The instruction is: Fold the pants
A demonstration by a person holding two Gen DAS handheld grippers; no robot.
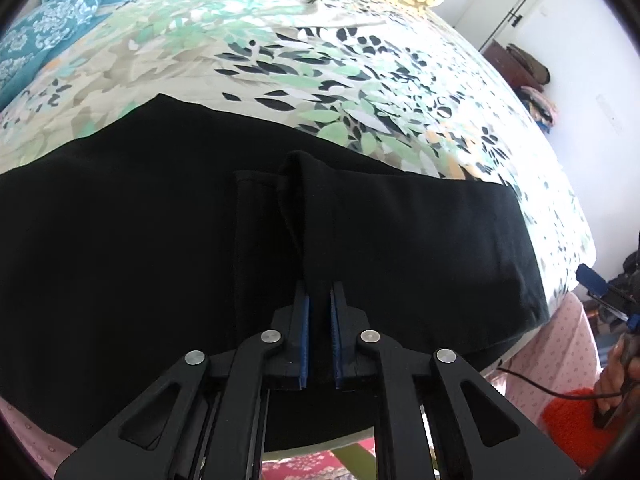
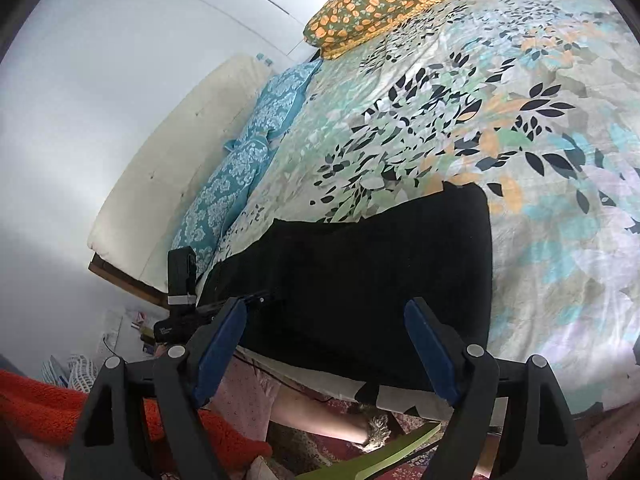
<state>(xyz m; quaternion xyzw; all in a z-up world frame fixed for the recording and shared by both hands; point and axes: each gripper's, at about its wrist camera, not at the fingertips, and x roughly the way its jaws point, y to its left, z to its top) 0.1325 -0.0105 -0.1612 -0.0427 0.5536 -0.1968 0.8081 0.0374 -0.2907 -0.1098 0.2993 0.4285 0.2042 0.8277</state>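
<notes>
Black pants (image 1: 120,240) lie spread across the near side of a bed with a leaf-print sheet (image 1: 360,92). My left gripper (image 1: 319,300) is shut on a raised fold of the pants near their middle, the cloth pinched between the blue pads (image 1: 305,320). In the right wrist view the pants (image 2: 360,272) lie on the bed with one end hanging over the near edge. My right gripper (image 2: 324,320) is open and empty, held above the bed's near edge in front of the pants. The left gripper's body (image 2: 182,280) shows at the pants' left side.
A teal patterned pillow (image 2: 256,152) and an orange flower-print pillow (image 2: 384,0) lie at the head of the bed. A white wall runs along the far side. An orange fuzzy cloth (image 2: 48,404), pink dotted fabric (image 1: 560,360) and a red rug (image 2: 304,444) are below the bed edge.
</notes>
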